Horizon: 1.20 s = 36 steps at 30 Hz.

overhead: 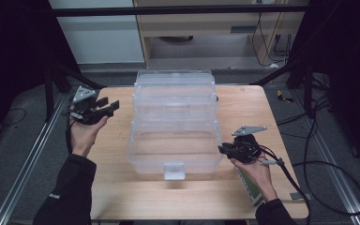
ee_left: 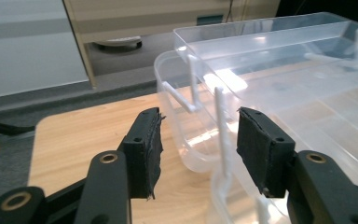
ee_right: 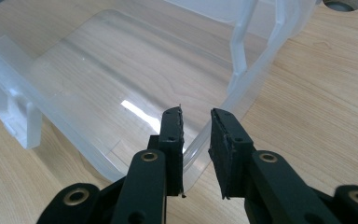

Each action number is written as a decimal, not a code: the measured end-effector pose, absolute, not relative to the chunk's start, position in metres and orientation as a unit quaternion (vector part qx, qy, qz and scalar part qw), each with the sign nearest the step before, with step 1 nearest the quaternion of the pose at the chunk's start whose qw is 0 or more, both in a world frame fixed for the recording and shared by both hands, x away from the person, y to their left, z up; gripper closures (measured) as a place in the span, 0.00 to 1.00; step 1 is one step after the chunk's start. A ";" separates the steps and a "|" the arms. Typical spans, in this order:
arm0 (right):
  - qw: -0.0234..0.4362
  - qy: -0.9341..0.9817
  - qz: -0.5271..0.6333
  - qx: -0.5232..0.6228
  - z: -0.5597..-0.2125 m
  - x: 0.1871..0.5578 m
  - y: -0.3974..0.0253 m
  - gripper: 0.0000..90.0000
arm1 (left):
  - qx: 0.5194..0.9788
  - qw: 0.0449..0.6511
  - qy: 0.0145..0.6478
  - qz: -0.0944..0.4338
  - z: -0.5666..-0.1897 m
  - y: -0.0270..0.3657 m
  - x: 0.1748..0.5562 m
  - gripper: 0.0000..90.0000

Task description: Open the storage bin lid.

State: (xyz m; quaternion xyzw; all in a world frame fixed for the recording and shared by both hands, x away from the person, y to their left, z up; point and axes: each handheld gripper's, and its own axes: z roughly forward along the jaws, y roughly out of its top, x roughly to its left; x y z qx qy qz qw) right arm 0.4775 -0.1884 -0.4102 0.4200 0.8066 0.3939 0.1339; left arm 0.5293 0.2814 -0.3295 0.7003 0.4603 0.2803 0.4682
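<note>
The right gripper's (ee_right: 196,149) jaws straddled the front corner rim of the clear plastic tiered organiser box (overhead: 174,126), narrowly parted, not yet clamped. The left gripper (ee_left: 198,140) stood wide open beside the box's white hinge arm (ee_left: 223,126). The box sat mid-desk (overhead: 122,197), trays fanned open; closing it seemingly remained.

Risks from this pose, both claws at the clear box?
1. The right claw straddles only the thin rim at the corner of the clear box; closing there may slip.
2. The left claw lines up on a slender white hinge arm, which might flex or snap if pinched.
</note>
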 end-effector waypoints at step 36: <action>0.150 0.813 0.378 0.416 -0.408 0.475 -0.181 0.83 | 0.775 0.389 0.440 0.235 -0.422 0.248 0.462 0.76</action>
